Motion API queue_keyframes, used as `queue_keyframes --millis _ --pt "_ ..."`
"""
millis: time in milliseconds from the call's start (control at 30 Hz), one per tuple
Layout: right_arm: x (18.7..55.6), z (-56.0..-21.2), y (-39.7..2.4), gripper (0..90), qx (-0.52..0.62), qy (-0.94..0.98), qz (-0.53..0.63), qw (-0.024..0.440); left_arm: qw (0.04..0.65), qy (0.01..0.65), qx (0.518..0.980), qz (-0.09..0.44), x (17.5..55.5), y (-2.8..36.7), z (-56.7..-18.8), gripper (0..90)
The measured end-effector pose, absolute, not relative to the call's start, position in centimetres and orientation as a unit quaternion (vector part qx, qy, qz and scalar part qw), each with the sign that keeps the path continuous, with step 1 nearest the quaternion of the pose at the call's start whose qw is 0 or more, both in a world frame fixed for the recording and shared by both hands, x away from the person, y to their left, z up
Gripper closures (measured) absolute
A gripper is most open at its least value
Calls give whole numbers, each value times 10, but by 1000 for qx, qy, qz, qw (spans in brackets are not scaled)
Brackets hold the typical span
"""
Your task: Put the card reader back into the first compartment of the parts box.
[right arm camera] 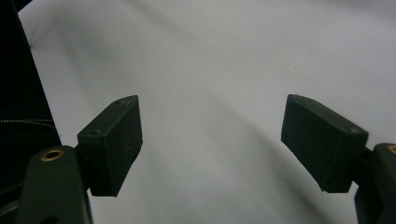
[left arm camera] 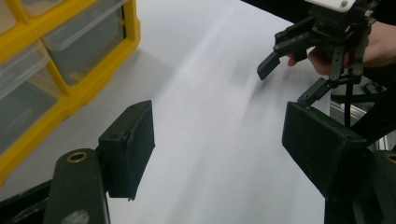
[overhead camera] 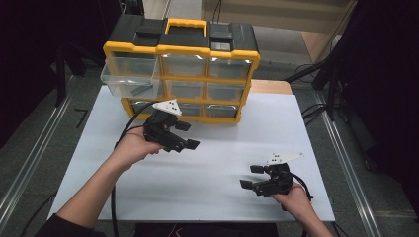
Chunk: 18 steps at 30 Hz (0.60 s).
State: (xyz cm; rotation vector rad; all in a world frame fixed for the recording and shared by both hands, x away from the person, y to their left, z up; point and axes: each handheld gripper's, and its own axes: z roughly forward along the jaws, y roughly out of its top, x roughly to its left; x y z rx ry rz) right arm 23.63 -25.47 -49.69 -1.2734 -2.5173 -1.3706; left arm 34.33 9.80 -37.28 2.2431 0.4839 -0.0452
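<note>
We have a white table (overhead camera: pixel 207 163) under both tools, bare where the jaws hang over it. Beyond the left gripper (overhead camera: pixel 184 134), at the far edge, stands the yellow drawer cabinet (overhead camera: pixel 183 69), its clear fronts facing us so every drawer can be reached from our side. One clear drawer (overhead camera: pixel 129 79), the top one on the left column, juts out of its frame, just up and to the left of the left gripper; we judge it has been pulled so its inside can be reached.

The left gripper hovers close before the cabinet's bottom row, jaws spread wide and holding nothing. The right gripper (overhead camera: pixel 253 177) waits near our edge, well apart from the cabinet, jaws equally wide and empty, probably kept clear until it is needed.
</note>
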Motion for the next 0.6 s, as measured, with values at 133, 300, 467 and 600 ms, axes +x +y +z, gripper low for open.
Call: queue_keyframes --millis 133,300,467,600 --pt "236 -497 -255 185 -406 -803 -437 2 418 208 884 -18 341 105 -384 272" --pt "236 -497 -255 185 -405 -803 -436 2 416 215 883 -14 337 110 -395 272" --pt "237 -497 -255 185 -406 -804 -435 2 427 225 876 -9 331 114 -408 272" --pt "237 -497 -255 185 -406 -804 -434 1 426 226 876 4 325 116 -418 271"
